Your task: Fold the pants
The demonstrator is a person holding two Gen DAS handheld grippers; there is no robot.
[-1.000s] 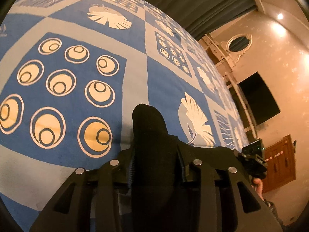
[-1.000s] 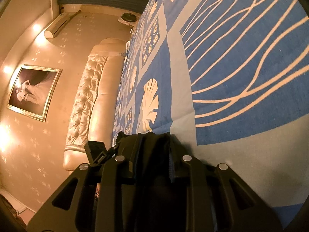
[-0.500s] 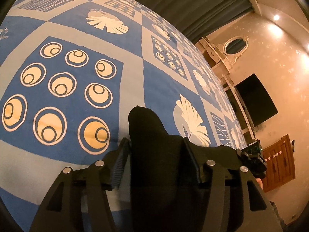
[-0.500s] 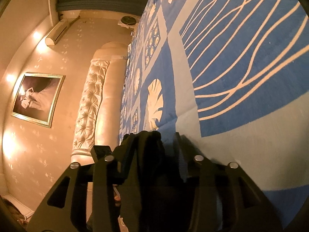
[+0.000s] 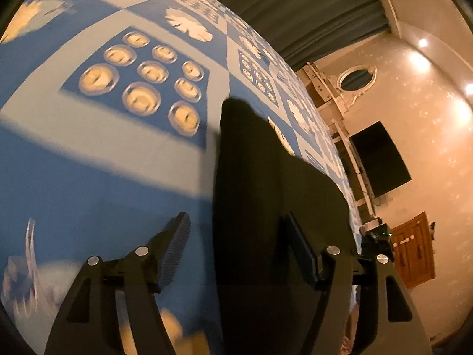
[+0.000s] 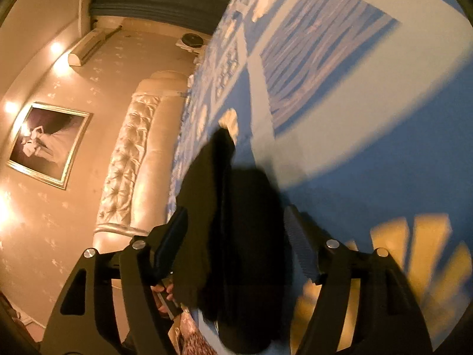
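Your left gripper [image 5: 236, 251] and right gripper [image 6: 233, 242] both have jaws opening, pads clear of the black pants [image 5: 260, 183] lying between them on the blue patterned bedspread [image 5: 88, 162].

A blue bedspread [image 5: 88, 183] with pale bands and cream circle, leaf and line motifs fills the left and centre of the left wrist view. Dark curtains [image 5: 295, 9] hang at the top. At right, a black wall-mounted screen [image 5: 381, 159] sits below an oval mirror [image 5: 356, 78]; a wooden cabinet [image 5: 414, 250] stands lower right. In the right wrist view, a tufted headboard [image 6: 130, 159] occupies centre left, a framed picture [image 6: 47, 145] far left, an air conditioner [image 6: 88, 48] upper left.
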